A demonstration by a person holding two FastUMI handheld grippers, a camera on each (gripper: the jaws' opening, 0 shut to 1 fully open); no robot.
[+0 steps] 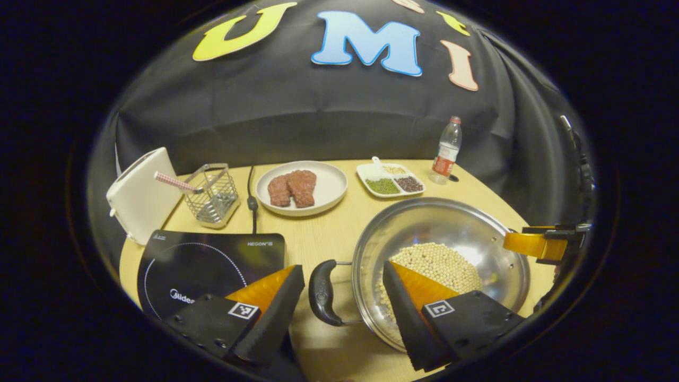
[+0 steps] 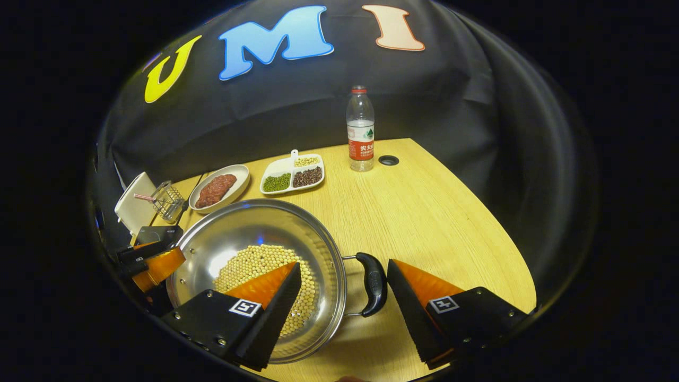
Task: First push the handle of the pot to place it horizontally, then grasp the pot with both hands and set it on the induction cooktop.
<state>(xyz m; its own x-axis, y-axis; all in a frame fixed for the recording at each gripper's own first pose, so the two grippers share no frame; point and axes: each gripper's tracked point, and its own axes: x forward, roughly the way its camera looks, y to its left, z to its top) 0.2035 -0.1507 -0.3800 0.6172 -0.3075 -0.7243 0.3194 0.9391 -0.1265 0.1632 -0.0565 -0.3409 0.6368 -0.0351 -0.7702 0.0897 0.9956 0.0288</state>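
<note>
Left gripper view: the left gripper [image 1: 344,289] stands wide, its fingers straddling the pot's left handle [image 1: 322,292] without pressing. The right gripper [image 2: 344,286] is equally wide around the right handle [image 2: 374,283]. The pot [image 1: 493,249] of beans rests on the table [image 1: 318,233], handles apparently horizontal. The induction cooktop [image 1: 201,262] waits at nine o'clock; clamping, lifting and placing remain.

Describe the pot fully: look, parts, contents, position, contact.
The pot is a shiny, shallow steel pan with two black loop handles, holding pale soybeans. It sits upright on the wooden table, right of the induction cooktop. Each open gripper, left gripper and right gripper, straddles a handle; contact is unclear.
</note>
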